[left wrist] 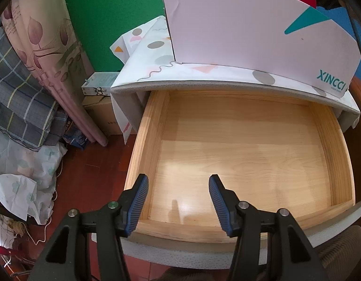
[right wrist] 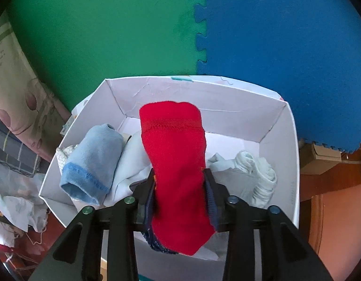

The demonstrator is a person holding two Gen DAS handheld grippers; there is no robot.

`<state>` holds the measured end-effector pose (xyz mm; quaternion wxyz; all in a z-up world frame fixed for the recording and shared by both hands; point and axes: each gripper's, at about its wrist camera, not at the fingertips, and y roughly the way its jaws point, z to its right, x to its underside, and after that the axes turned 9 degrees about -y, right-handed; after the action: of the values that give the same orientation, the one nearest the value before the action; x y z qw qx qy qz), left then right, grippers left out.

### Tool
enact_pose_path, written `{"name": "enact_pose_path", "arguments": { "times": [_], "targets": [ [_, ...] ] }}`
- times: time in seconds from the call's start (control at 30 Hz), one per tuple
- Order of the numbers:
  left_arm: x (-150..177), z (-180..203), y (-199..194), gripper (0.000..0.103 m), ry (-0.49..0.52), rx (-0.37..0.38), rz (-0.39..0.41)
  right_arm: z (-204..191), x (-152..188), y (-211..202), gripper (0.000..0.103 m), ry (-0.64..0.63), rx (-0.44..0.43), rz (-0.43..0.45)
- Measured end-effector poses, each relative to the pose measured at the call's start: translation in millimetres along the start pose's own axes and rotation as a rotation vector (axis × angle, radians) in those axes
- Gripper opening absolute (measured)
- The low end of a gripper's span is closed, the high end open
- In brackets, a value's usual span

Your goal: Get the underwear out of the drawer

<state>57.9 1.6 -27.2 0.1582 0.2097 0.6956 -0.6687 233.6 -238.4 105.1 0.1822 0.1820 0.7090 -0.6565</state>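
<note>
While the left tongs (left wrist: 178,181) hang open over the bare wooden drawer (left wrist: 330,140), right tongs (right wrist: 180,178) hold red underwear (right wrist: 175,140) above the white box (right wrist: 285,135), blue cloth (right wrist: 96,157) at nine o'clock.

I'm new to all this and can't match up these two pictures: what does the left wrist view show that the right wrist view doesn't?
Only the left wrist view: the open wooden drawer, nothing in it, under the left gripper's bare fingers.

Only the right wrist view: red underwear between the right gripper's fingers, over a pale blue garment and whitish clothes.

Both: the white box and green foam wall.
</note>
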Motion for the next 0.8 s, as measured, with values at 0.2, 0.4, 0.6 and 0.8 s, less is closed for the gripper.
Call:
{"name": "enact_pose_path", "arguments": {
  "times": [0.2,0.4,0.6,0.8],
  "targets": [
    [1.1,2.7,-0.6,0.055,0.016,0.007,0.009,-0.6,14.2,-17.1,0.074,-0.005,-0.004,0.057],
    [1.8,7.1,-2.6,0.055,0.030,0.020,0.015,-4.6,67.9,-68.3,0.094,-0.058,-0.026,0.149],
    [3.5,11.7,-10.6,0.055,0.035,0.046,0.044,-4.6,156.8,-95.6,0.102,-0.099,0.030,0.190],
    [5.8,5.8,-13.9,0.055,0.000,0.084,0.031,-9.8,234.3,-68.0,0.102,-0.085,0.057,0.113]
  ]
}}
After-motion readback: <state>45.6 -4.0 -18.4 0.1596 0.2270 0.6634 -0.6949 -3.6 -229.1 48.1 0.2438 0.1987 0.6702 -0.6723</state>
